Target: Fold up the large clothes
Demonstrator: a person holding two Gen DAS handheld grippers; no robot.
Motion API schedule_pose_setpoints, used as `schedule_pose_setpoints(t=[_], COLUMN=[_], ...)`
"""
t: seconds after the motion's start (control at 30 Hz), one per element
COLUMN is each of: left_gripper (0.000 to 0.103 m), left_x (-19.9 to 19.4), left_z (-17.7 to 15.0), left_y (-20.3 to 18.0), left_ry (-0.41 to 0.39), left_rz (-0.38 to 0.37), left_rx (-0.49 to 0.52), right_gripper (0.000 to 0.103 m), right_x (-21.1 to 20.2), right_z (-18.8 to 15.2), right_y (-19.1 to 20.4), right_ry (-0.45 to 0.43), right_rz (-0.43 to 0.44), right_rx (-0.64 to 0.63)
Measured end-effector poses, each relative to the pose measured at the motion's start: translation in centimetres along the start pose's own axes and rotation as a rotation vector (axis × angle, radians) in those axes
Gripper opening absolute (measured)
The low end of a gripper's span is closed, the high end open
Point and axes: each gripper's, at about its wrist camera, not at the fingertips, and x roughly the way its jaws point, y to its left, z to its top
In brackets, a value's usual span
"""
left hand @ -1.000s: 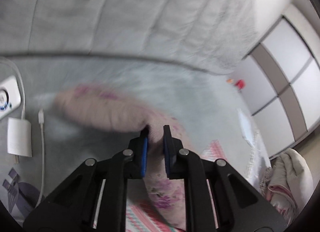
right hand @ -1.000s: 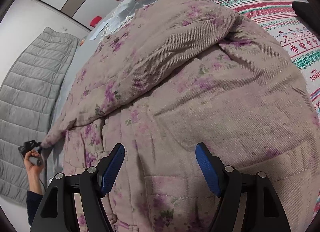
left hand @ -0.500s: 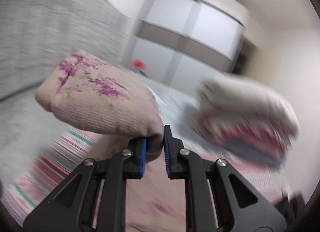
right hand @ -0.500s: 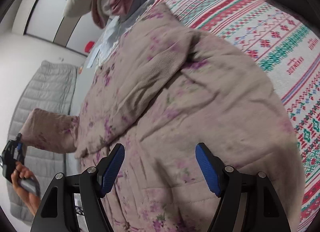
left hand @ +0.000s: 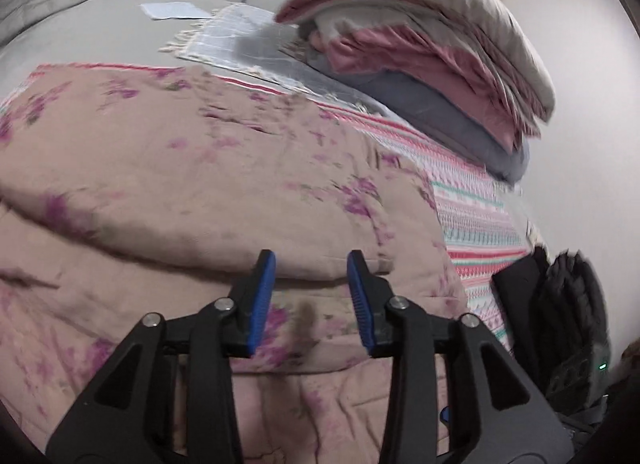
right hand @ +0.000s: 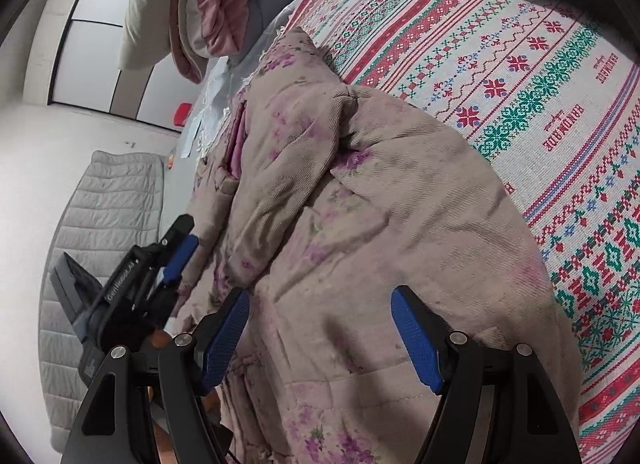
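A large pinkish-beige padded jacket with purple flowers (right hand: 400, 232) lies spread on a patterned blanket. One sleeve (right hand: 288, 184) lies folded across its body; in the left wrist view the sleeve (left hand: 200, 184) is a thick roll just ahead of the fingers. My left gripper (left hand: 311, 260) hovers at the sleeve's near edge with its jaws opening and nothing pinched between the blue pads. The right wrist view shows that left gripper (right hand: 180, 240) at the jacket's left edge. My right gripper (right hand: 320, 296) stands open over the jacket's lower part, holding nothing.
The red, green and white knitted-pattern blanket (right hand: 520, 84) covers the bed. A stack of folded bedding (left hand: 420, 44) sits at the far side, on a fringed pale cloth (left hand: 240, 40). A black bag (left hand: 568, 304) lies at the right, a grey quilted mat (right hand: 100, 224) on the left.
My left gripper swung the sleeve from the far left across onto the jacket's body, then let it go as its jaws parted. The right gripper shifted a little and stayed open.
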Motion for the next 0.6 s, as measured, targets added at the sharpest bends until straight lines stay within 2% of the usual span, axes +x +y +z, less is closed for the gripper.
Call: schedule_pose_setpoints(t=[0.07, 0.17, 0.27, 0.33, 0.4, 0.5, 0.6], left_gripper=[0.052, 0.054, 0.060, 0.069, 0.070, 0.071, 0.076], left_x=[-1.1, -3.5, -6.4, -8.7, -11.0, -13.5, -15.3], left_z=[-0.3, -0.9, -1.8, -2.7, -3.6, -4.5, -6.1], left_y=[1.3, 2.8, 4.3, 5.7, 7.5, 10.3, 13.8], left_ry=[-0.016, -0.027, -0.010, -0.010, -0.020, -0.050, -0.088], left_rz=[-0.015, 0.017, 0.146, 0.210, 0.297, 0.386, 0.440], left_rx=[-0.041, -0.073, -0.066, -0.074, -0.090, -0.119, -0.178], right_gripper=[0.075, 0.075, 0.075, 0.075, 0.075, 0.075, 0.075], right_x=[-0.1, -0.2, -0.3, -0.2, -0.1, -0.1, -0.4], right_z=[0.1, 0.0, -0.2, -0.4, -0.6, -0.8, -0.8], right_y=[-0.2, -0.1, 0.3, 0.5, 0.7, 1.3, 1.7], right_ry=[0.000, -0.003, -0.016, -0.020, -0.025, -0.035, -0.050], right_rz=[0.006, -0.002, -0.027, -0.040, -0.052, -0.074, -0.093], right_rx=[0.012, 0.003, -0.017, -0.024, -0.030, -0.055, -0.085])
